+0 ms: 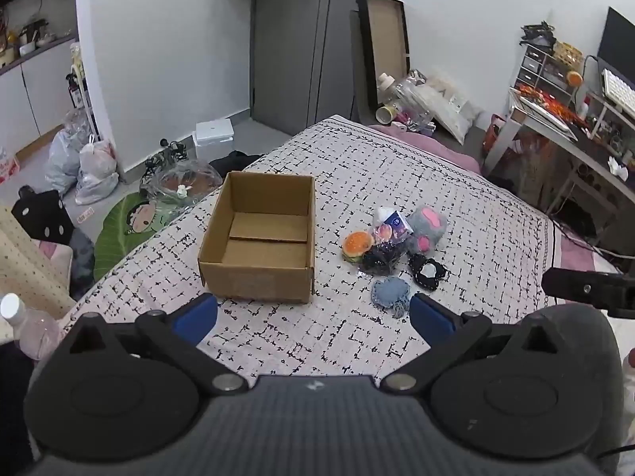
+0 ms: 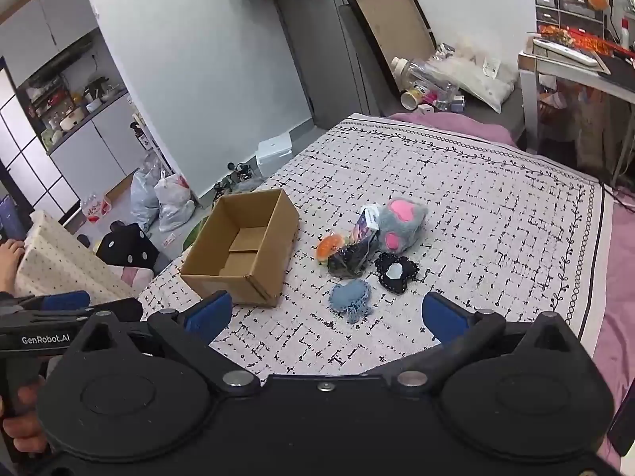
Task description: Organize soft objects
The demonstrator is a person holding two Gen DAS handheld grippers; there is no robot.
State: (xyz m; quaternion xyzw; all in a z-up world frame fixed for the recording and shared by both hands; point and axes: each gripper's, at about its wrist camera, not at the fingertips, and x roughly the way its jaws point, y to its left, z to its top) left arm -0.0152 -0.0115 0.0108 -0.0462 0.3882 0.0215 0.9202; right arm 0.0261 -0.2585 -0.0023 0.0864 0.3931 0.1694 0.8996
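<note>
An empty cardboard box (image 1: 258, 238) (image 2: 242, 250) stands open on the patterned bedspread (image 1: 456, 198) (image 2: 496, 218). Right of it lies a cluster of soft things: a grey plush paw with pink pads (image 1: 426, 224) (image 2: 401, 224), an orange burger toy (image 1: 358, 246) (image 2: 330, 246), a dark item in a clear bag (image 1: 381, 258) (image 2: 351, 260), a black and white heart (image 1: 426, 270) (image 2: 397, 271) and a blue denim heart (image 1: 391, 291) (image 2: 351, 297). My left gripper (image 1: 313, 313) and right gripper (image 2: 325, 313) both hover open near the bed's front, nothing between their fingers.
Bags (image 1: 95, 170), a white box (image 1: 214, 133) and a green leaf mat (image 1: 127, 222) lie on the floor to the left. A cluttered desk (image 1: 575, 119) stands right of the bed. Bottles and a pillow (image 2: 468, 79) sit beyond the bed's far end. A person's hand (image 2: 20, 420) holds the left gripper.
</note>
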